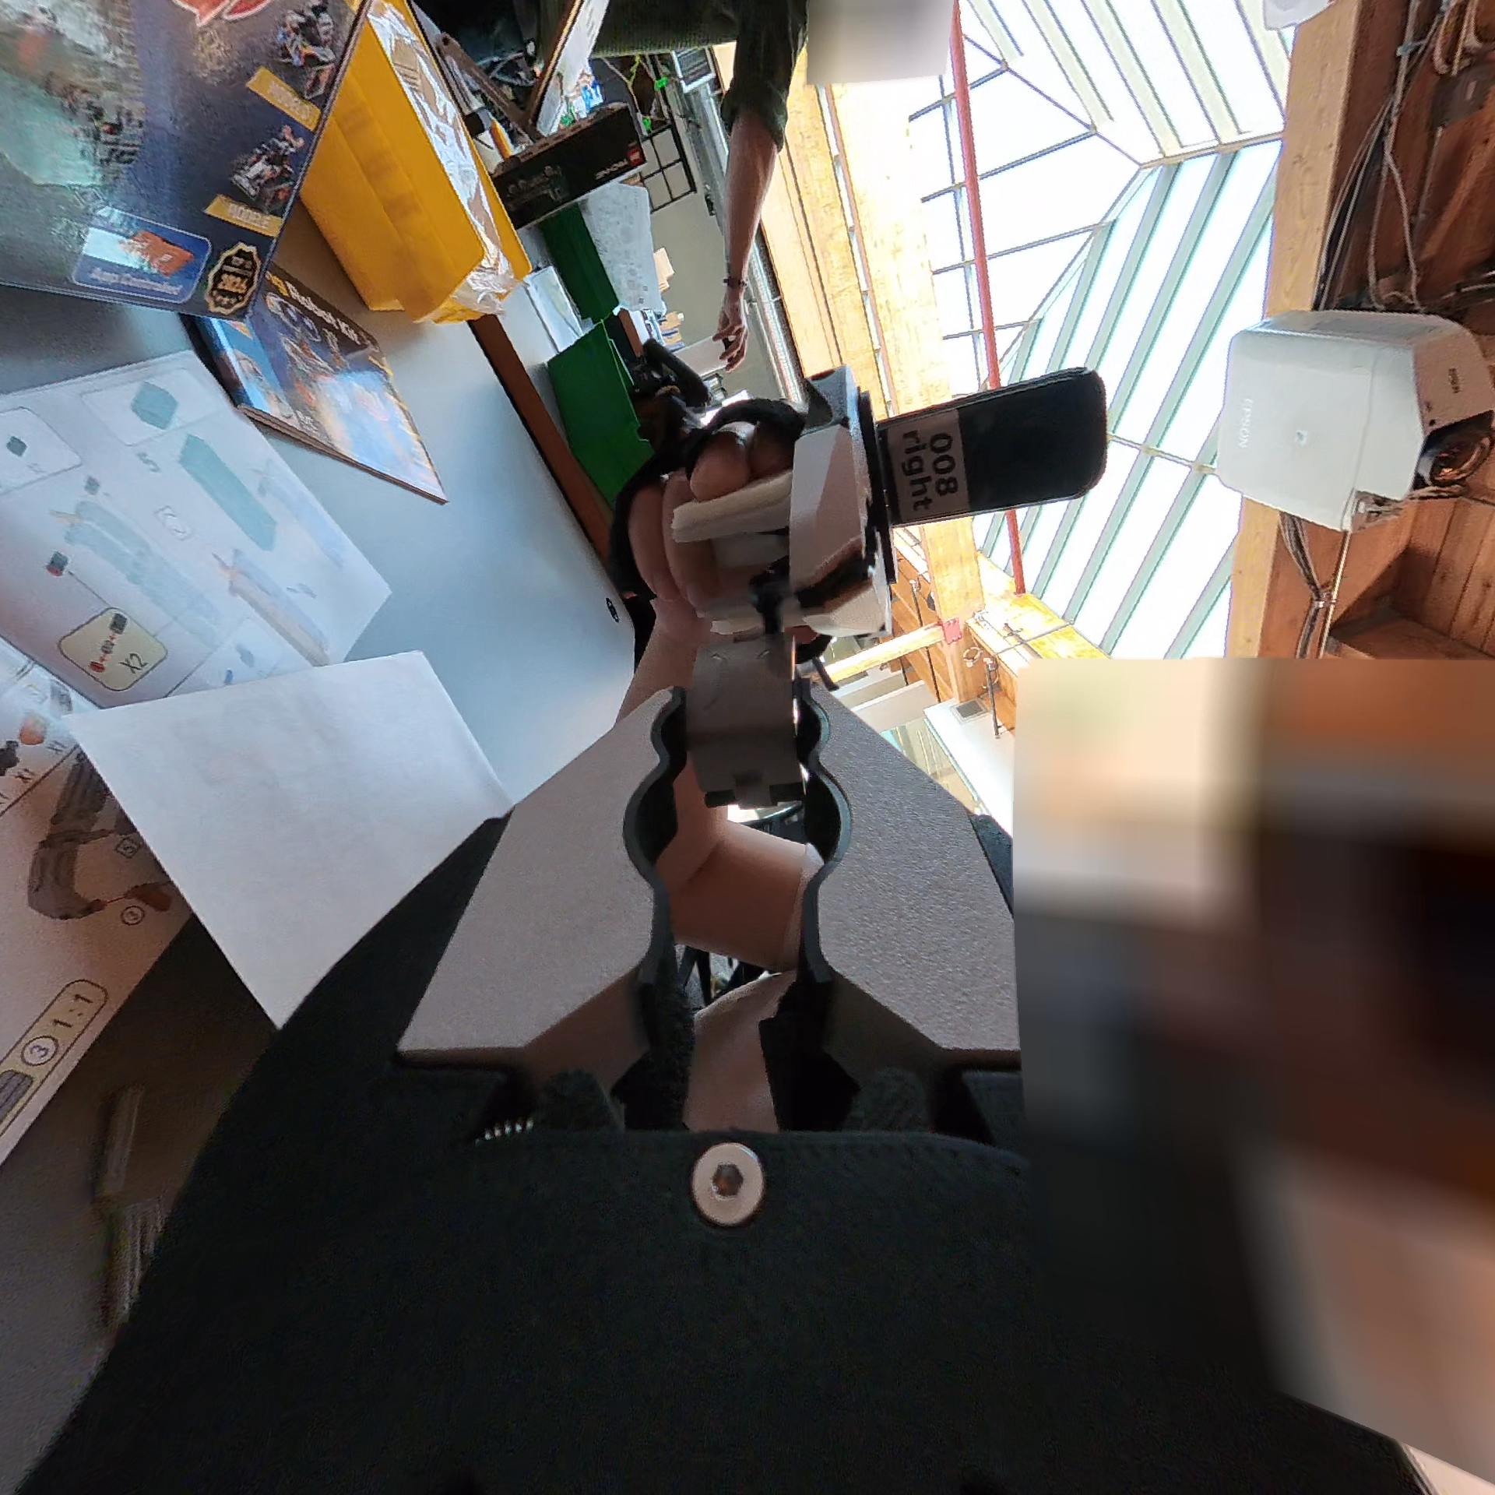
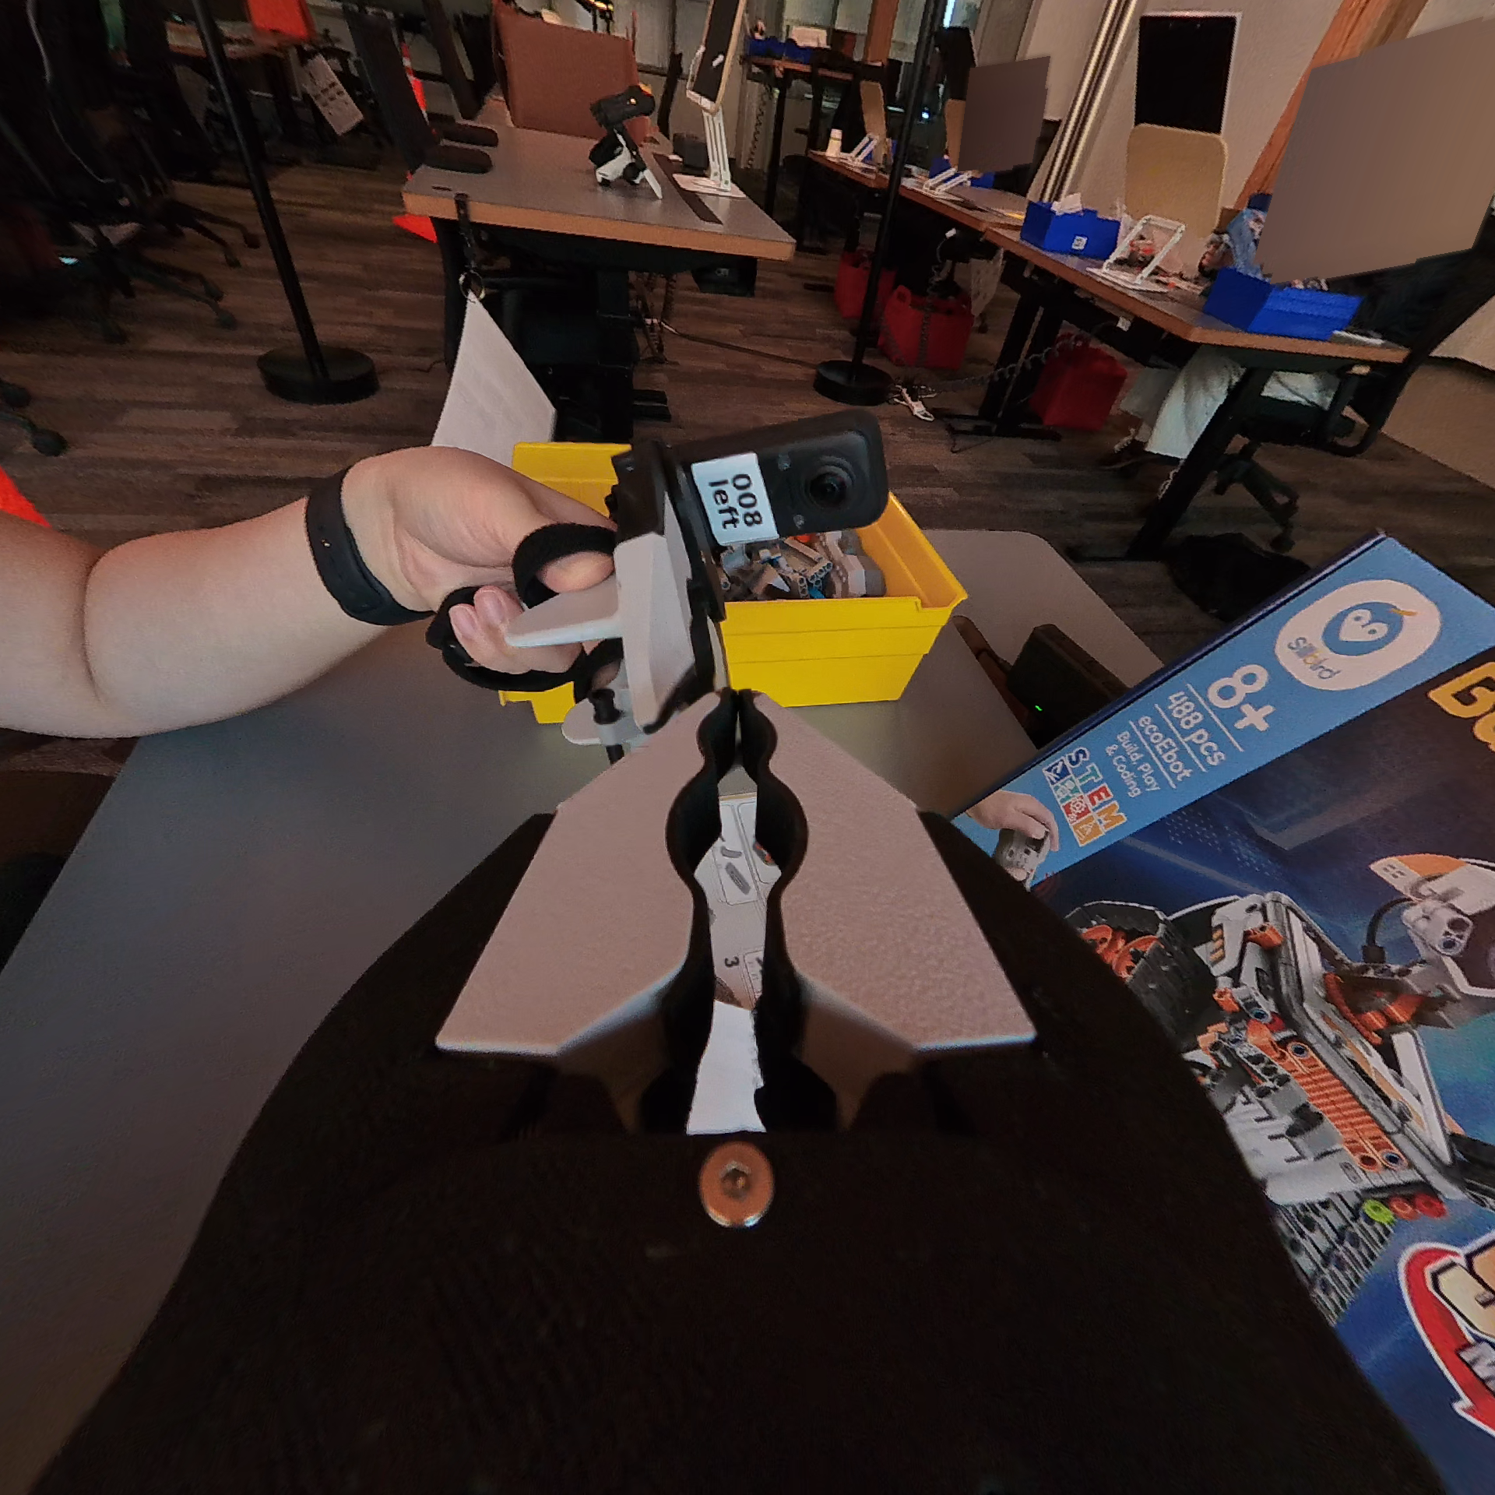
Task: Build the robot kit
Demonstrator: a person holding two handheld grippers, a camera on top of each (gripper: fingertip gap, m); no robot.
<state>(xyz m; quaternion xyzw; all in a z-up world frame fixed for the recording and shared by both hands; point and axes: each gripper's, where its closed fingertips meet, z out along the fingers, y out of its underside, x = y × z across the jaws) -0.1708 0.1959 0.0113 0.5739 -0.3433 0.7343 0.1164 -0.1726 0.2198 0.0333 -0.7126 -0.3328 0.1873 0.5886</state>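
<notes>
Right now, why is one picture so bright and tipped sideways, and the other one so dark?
Left wrist view: the camera is rolled sideways and faces the skylight, whose daylight washes out the panes; the table runs up the left. Right wrist view: level, dimmer indoor light, the far room dark, the yellow bin still vivid, edges bent by the wide lens.

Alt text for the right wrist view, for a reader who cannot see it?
The right gripper, jaws closed and holding nothing visible, points at the left gripper, held just ahead in a person's hand. A yellow bin of parts sits behind; a blue kit box lies right.
</notes>
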